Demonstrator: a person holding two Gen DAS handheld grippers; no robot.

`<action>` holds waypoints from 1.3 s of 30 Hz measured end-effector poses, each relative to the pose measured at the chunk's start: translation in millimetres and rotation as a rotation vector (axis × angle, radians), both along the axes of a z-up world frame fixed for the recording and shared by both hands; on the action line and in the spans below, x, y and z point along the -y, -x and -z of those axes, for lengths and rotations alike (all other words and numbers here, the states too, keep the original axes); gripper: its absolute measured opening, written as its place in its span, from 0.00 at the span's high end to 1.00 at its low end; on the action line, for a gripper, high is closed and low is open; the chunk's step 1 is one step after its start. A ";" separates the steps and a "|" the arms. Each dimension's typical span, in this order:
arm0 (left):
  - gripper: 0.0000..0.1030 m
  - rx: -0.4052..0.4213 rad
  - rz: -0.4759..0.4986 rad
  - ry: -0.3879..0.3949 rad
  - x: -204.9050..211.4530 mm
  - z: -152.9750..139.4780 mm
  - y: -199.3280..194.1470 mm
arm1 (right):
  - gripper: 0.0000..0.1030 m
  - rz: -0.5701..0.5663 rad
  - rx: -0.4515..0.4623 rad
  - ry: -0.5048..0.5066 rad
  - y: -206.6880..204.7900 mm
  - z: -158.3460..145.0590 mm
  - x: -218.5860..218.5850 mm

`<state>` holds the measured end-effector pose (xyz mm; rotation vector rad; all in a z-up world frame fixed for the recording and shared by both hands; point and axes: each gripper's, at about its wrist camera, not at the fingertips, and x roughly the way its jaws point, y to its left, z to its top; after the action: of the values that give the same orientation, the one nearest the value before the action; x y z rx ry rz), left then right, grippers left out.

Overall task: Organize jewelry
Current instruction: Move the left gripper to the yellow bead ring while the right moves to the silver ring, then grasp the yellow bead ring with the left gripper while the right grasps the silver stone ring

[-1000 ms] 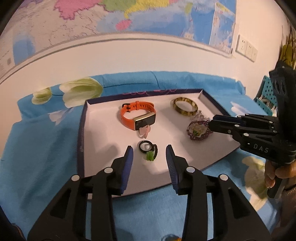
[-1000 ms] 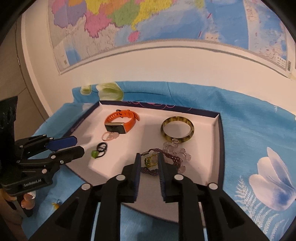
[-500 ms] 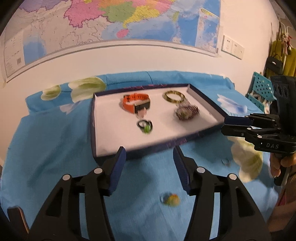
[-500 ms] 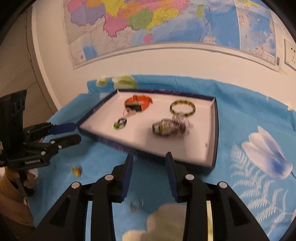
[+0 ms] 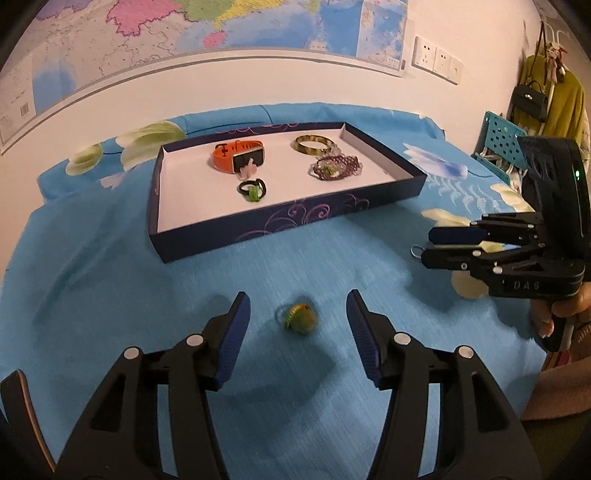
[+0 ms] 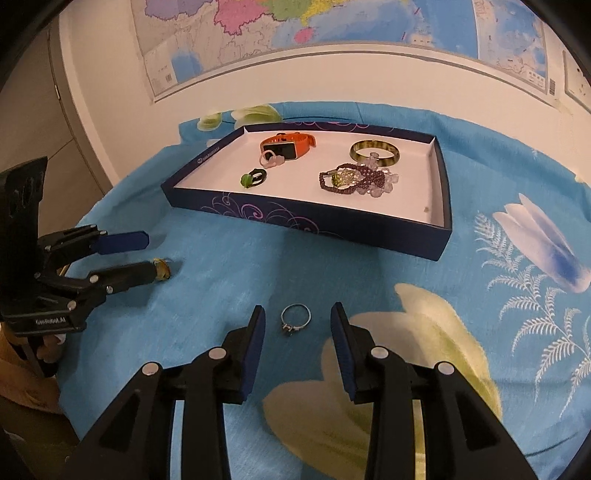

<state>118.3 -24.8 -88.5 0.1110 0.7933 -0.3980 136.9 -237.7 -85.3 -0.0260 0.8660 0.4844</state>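
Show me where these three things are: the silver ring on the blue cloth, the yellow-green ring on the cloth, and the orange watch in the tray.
silver ring [image 6: 295, 319], right wrist view, on its band.
yellow-green ring [image 5: 300, 318], left wrist view, on its round top.
orange watch [image 5: 225, 155], left wrist view, on its strap.

A ring lies on the cloth between the left claw's fingers. Another ring lies between the right claw's fingers. The tray sits beyond both, holding a watch, a bangle and bracelets.

A wall map hangs above the blue floral cloth.
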 end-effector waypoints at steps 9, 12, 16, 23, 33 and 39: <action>0.56 -0.070 0.015 -0.014 6.9 12.5 -4.2 | 0.66 -0.005 -0.015 0.007 1.0 2.0 -3.4; 0.61 -0.077 0.014 -0.011 6.1 13.3 -6.0 | 0.66 -0.004 -0.018 0.009 0.4 2.2 -3.8; 0.77 -0.075 -0.001 -0.017 3.8 13.6 -7.1 | 0.66 -0.003 -0.020 0.010 0.5 2.4 -4.4; 0.82 -0.066 -0.010 -0.022 4.5 13.0 -7.2 | 0.66 0.002 -0.018 0.015 0.7 2.8 -6.6; 0.82 -0.063 -0.009 0.000 6.8 10.6 -8.4 | 0.71 0.008 0.000 0.076 -2.7 3.4 -17.2; 0.82 -0.066 -0.011 0.013 6.7 10.3 -9.8 | 0.76 0.015 0.014 0.114 -1.0 3.8 -19.4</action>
<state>128.0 -31.5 -98.8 0.0818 0.8555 -0.3983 137.9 -218.2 -89.0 -0.1271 0.8790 0.4198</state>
